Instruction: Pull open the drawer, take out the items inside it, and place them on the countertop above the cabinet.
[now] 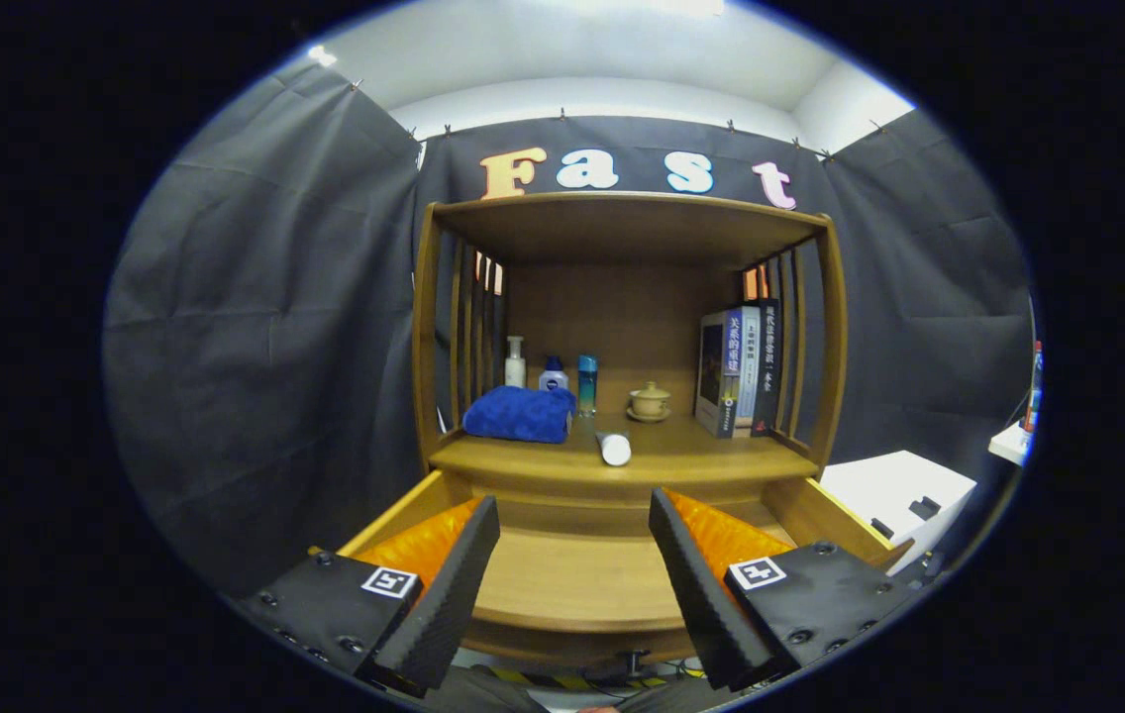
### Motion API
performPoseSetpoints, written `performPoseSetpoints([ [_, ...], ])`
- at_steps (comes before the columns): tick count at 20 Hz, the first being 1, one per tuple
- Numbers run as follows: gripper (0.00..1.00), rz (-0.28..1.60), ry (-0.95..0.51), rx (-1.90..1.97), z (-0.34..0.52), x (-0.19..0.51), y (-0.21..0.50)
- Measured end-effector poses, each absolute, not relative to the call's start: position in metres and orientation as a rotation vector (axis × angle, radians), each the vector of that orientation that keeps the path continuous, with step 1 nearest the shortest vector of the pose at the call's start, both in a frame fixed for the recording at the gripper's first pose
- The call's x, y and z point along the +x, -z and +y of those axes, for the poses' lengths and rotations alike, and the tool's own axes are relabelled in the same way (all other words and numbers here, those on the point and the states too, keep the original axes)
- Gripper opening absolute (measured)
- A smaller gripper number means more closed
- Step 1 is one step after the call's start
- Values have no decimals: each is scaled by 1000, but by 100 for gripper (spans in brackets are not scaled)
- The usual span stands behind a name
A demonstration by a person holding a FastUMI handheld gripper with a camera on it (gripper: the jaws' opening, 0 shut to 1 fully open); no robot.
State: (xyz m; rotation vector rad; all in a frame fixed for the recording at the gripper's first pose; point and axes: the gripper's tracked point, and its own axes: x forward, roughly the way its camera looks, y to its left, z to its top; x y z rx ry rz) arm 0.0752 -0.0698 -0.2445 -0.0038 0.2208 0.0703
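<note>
Wooden drawer (572, 584) pulled open — sides partly hidden behind spread, empty tool (572, 564).

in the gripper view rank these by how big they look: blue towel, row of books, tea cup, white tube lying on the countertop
1. row of books
2. blue towel
3. tea cup and white tube: look alike, and the tube lies nearer the camera, end-on, so no ranking.
The gripper is open over the open drawer.

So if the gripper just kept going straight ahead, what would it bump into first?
Probably the small white tube lying on the wooden countertop, just beyond the open gripper, past the pulled-out wooden drawer. Depth is hard to judge here.
</note>
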Motion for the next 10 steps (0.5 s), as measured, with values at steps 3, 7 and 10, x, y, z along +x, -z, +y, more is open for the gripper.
performPoseSetpoints([
  [3,98,247,-26,-29,-85,58,280],
  [7,98,278,-5,-17,-94,43,319],
  [10,98,290,29,-16,-109,35,338],
])
